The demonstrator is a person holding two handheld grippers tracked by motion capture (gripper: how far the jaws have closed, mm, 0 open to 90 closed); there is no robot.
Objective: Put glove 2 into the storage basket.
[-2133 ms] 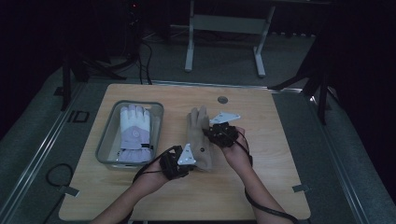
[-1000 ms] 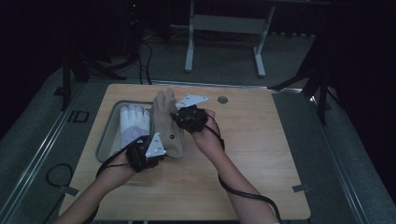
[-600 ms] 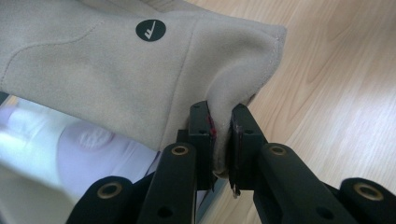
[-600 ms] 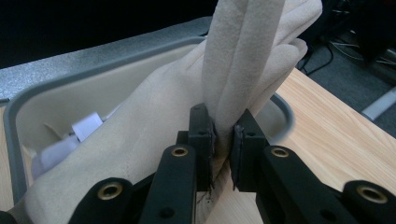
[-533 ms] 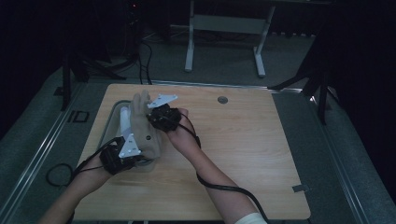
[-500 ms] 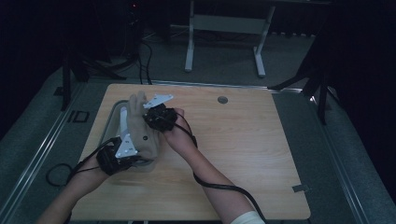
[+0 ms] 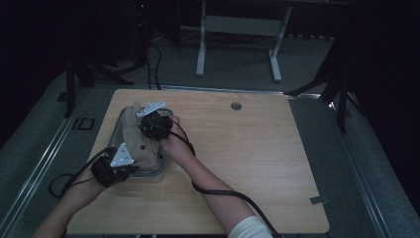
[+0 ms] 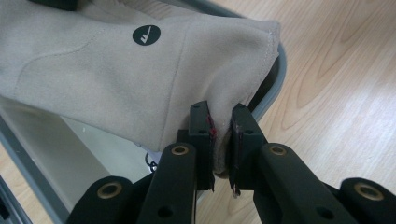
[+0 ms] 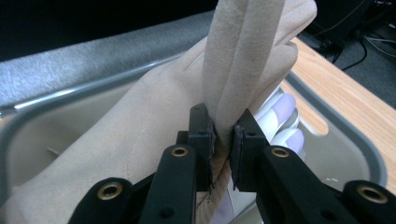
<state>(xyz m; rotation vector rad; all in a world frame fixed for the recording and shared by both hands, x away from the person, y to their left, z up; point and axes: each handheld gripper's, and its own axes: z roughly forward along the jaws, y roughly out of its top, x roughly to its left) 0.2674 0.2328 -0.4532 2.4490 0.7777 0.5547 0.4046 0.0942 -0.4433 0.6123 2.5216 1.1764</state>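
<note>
Over the bin near the left edge of the table, you hold the tan glove stretched between your two grippers. The left gripper has its jaws pinched on the cuff corner, close to the bin's near rim. The right gripper has its jaws pinched on a fold near the glove's fingers, toward the far end of the bin. Both jaws are narrow, with cloth squeezed between the pads.

Under the tan glove lies a white glove, already in the bin. I think your job now is to lay the tan one flat on top of it.

Keep both ends level and lower them together, so the cloth does not bunch up. Watch the cuff corner: it hangs near the rim, so pull it a little inward before you let go. Let the glove rest first, then open both jaws. Lift straight up after, so no pad drags it back out.
</note>
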